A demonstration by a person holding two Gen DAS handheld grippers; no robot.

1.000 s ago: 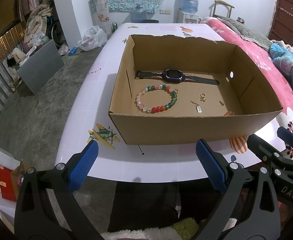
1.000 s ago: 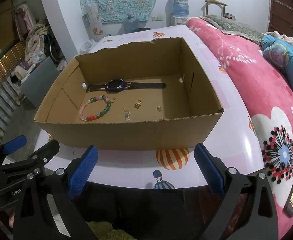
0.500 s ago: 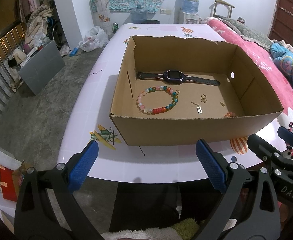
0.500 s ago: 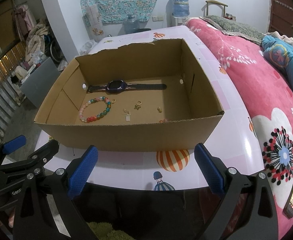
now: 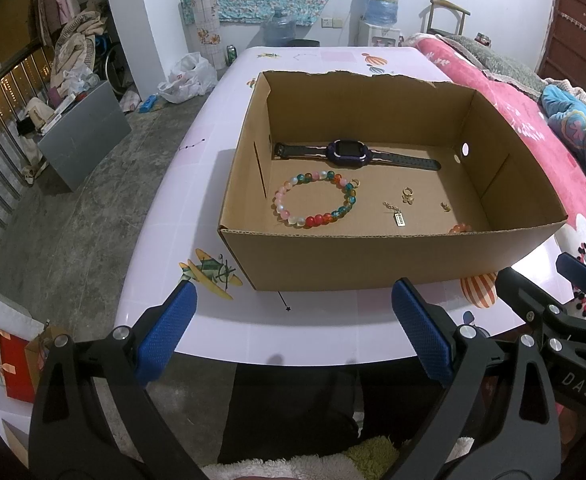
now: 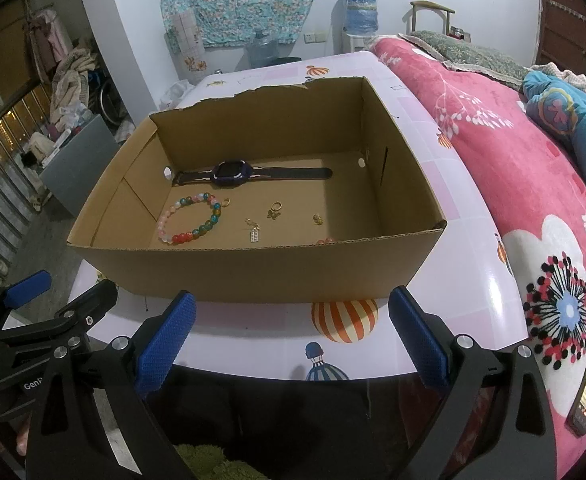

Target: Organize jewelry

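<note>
lettering "DAS" on right hand-held gripper (image 5: 581, 280) | "Gen" on left hand-held gripper (image 6: 69, 292)

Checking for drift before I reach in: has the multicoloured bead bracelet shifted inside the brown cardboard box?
No. The multicoloured bead bracelet lies at the same spot, just in front of the purple-faced watch near the brown cardboard box left wall.

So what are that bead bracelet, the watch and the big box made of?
The bead bracelet looks like glass or stone: glossy, some beads translucent. The watch seems plastic-cased with a matte, likely rubber, strap. The box is plainly corrugated cardboard: brown, with fluting along its cut rim.
</note>
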